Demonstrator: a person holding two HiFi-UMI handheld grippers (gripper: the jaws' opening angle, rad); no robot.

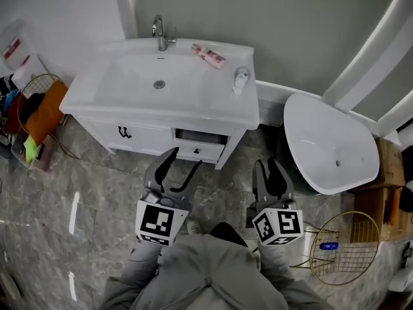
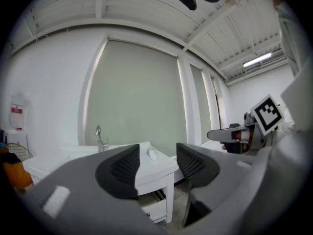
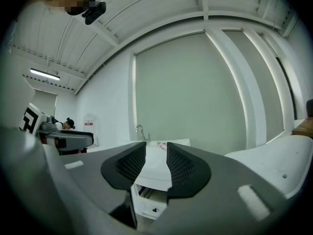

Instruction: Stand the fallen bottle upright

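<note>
The left gripper point(image 1: 185, 159) is held level in front of a white vanity cabinet with a moulded basin top point(image 1: 193, 112). Its two dark grey jaws stand well apart, and the left gripper view shows nothing between them, only the corner of the cabinet farther off. The right gripper point(image 1: 269, 163) is beside it, also level and pointing toward the cabinet. Its jaws are drawn together to a thin slit between the ribbed pads point(image 3: 131, 164), and they hold and touch nothing. Both grippers hang over the grey marbled stone floor point(image 1: 97, 192), well short of the cabinet, each carrying its cube of black-and-white square markers. The small white plastic bottle point(image 1: 240, 81) lies on its side on the flat right part of the basin top, near the right edge and well apart from both grippers. A pink and white tube point(image 1: 208, 55) lies flat behind it, toward the wall, and a chrome tap point(image 1: 160, 33) stands at the back centre of the basin. Under the top, a white drawer point(image 1: 201, 150) sits slightly pulled out. To the right of the cabinet stands a white oval tub point(image 1: 329, 141), and nearer the person a gold wire basket point(image 1: 345, 247) rests on the floor.
</note>
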